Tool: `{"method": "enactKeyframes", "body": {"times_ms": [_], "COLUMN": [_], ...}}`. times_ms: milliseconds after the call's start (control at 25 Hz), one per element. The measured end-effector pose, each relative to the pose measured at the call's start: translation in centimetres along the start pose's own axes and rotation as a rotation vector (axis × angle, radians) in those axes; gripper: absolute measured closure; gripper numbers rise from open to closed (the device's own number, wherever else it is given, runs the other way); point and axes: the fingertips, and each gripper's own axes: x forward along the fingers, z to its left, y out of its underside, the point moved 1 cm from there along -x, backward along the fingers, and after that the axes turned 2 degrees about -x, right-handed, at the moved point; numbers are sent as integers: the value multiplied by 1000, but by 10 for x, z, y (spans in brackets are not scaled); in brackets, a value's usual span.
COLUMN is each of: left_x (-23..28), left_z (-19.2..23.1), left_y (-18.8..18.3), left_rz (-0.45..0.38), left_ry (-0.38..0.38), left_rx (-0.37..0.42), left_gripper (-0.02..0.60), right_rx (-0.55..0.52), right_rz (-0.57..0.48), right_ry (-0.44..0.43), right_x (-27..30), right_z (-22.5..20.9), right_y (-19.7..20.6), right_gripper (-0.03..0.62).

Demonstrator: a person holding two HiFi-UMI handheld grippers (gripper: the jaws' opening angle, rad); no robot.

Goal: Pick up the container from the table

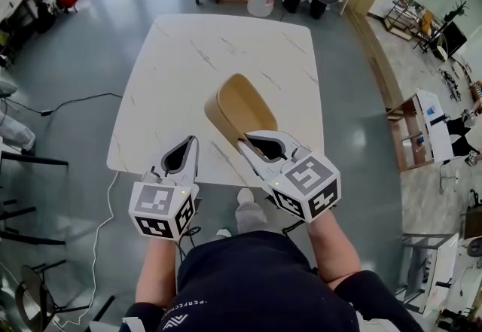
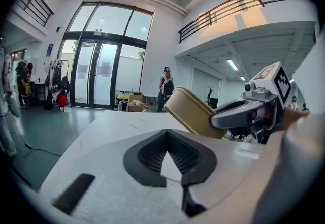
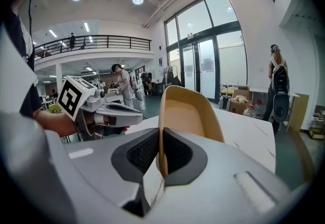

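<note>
**Head view:** The container [image 1: 241, 105], a tan oval tub, sits tilted over the near-right part of the table [image 1: 226, 37], with its open side facing up and away. The right gripper [image 1: 245, 141] has it by the rim nearest the table's front edge. The left gripper [image 1: 192, 141] is at the table's front edge, apart from the tub and carrying nothing. I can't tell whether the tub's low end has cleared the tabletop.

- Risk: the hold is on one thin wall at one end, so the tub's weight hangs out past the grip. The tub could pivot or slip back onto the table, more likely with a quick lift or a wrist roll.

**Left gripper view:** The left jaws are pressed together at the tips with nothing between them, only tabletop beyond.

- This is the only view with a side profile of the tub. It slopes steeply above the table, with the right gripper on its lower end. The head view flattens that angle.
- Risk: the left gripper gives no support under the tub.

**Right gripper view:** The right jaws are pinching the tub's wall edge-on, with one pad inside and one outside.

- Only this view shows that the bite is shallow, near the rim. The other two views hide the contact.
- Risk: a thin wall could flex and squeeze out of the pads.
</note>
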Motion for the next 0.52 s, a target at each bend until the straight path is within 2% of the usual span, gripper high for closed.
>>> {"method": "enactKeyframes", "body": {"times_ms": [520], "left_x": [4], "left_z": [-6], "left_y": [0], "left_rz": [-5], "left_ry": [1], "left_rx": [19], "left_gripper": [586], "right_rx": [18], "right_rz": [-19], "right_ry": [6], "right_x": [-5], "right_z": [-7], "right_y": [1], "right_gripper": [571]}}
